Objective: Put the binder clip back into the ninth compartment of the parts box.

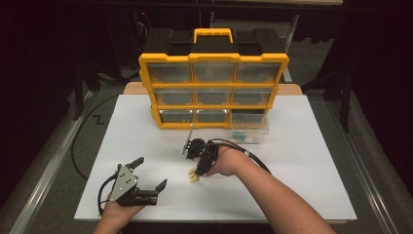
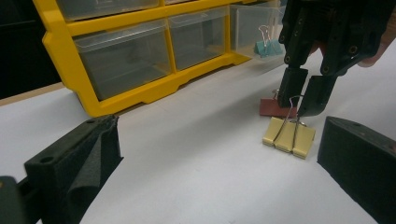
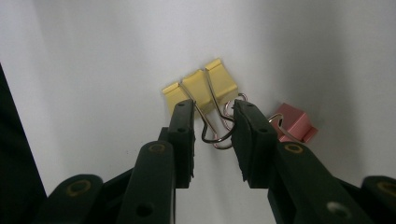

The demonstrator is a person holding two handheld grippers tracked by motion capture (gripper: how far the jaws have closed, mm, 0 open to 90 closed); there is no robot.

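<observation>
Far left of the yellow drawer cabinet (image 1: 213, 90) and nearer the person's edge of the white tabletop (image 1: 302, 161): left tool (image 1: 148, 171), held in a hand, jaws spread wide, nothing between them. In the left gripper view, those two black jaws well apart at the bottom corners, bare tabletop between. In front of the cabinet, below its bottom row of drawers: right tool (image 1: 196, 171), pointing down at a cluster of yellow binder clips (image 1: 195, 177) lying on the tabletop. In the right gripper view, jaws partly closed and standing on either side of the clips' upright wire handles (image 3: 215, 122), the handles between the pads (image 3: 184, 135); whether the pads already press on the wire cannot be told, a little gap seeming to remain on one side. Yellow clips side by side, touching one another, flat on the tabletop. Just beside them, a red binder clip (image 2: 272, 107), also on the tabletop, a little closer to the cabinet in the left gripper view. Right of the cabinet's lower corner: a clear drawer (image 1: 251, 132) pulled out in front of the cabinet, with a teal binder clip (image 2: 268, 47) inside.
</observation>
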